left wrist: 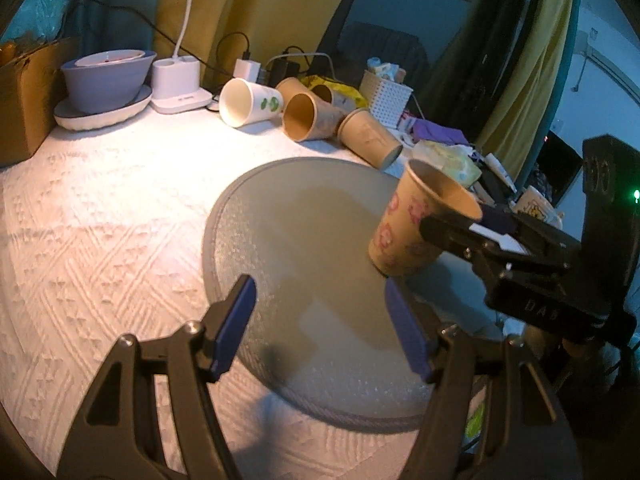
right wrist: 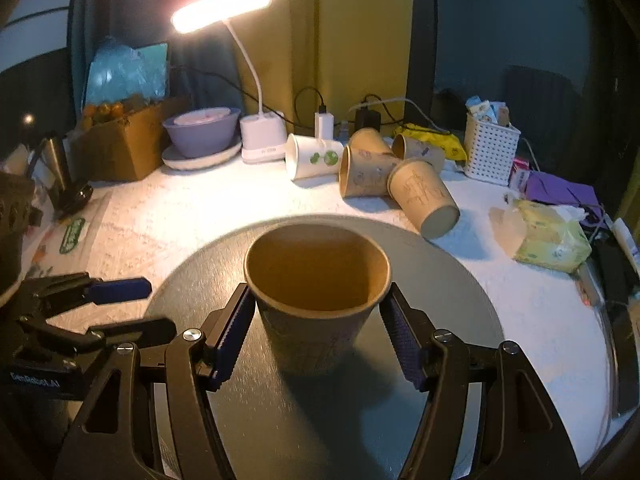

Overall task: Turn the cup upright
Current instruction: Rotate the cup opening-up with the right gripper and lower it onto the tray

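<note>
A brown paper cup [right wrist: 318, 304] with pink prints stands mouth up on the round grey mat [right wrist: 440, 292]. In the left wrist view the cup [left wrist: 412, 224] sits at the mat's [left wrist: 304, 240] right side. My right gripper [right wrist: 318, 336] brackets the cup just below its rim, with the blue pads at its two sides; a small gap shows on the right. It reaches in from the right in the left wrist view [left wrist: 472, 228]. My left gripper [left wrist: 320, 328] is open and empty over the mat's near part, left of the cup; it also shows in the right wrist view [right wrist: 120, 304].
Several paper cups lie on their sides at the back: a white one [right wrist: 316, 156] and brown ones [right wrist: 424, 196]. A lit desk lamp [right wrist: 260, 136], purple bowl [right wrist: 202, 130], cardboard box [right wrist: 128, 148], white basket [right wrist: 490, 148] and tissue pack [right wrist: 548, 236] ring the white cloth.
</note>
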{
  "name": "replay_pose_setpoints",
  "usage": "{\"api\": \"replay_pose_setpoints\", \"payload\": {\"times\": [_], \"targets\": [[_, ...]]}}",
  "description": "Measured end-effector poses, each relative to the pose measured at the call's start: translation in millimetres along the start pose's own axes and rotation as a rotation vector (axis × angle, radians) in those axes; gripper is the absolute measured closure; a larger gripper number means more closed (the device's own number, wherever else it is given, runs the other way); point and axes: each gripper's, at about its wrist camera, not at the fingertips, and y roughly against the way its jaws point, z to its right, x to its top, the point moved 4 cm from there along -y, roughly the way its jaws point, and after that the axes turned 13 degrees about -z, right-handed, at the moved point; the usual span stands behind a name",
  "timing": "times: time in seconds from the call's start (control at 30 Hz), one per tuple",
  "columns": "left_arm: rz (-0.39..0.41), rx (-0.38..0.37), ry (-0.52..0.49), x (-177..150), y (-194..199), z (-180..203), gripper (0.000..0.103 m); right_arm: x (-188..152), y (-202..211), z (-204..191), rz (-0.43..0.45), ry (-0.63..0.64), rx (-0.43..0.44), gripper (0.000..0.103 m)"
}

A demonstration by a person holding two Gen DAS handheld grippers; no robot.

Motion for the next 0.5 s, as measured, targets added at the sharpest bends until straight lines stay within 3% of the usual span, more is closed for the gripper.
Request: {"api": "replay_pose_setpoints", "payload": {"times": [0.37,0.5], "targets": [[0.008,0.049,-0.003,-11.5,5.8,2.0,0.033,-17.6,3.1,2.2,-0.025,-0.033,-0.061,0.035],[0.027,0.057,-0.004,-14.6,11.4,3.4,0.022,-21.0,8.1,3.4,-0.023,-0.047,-0.059,0.035]]}}
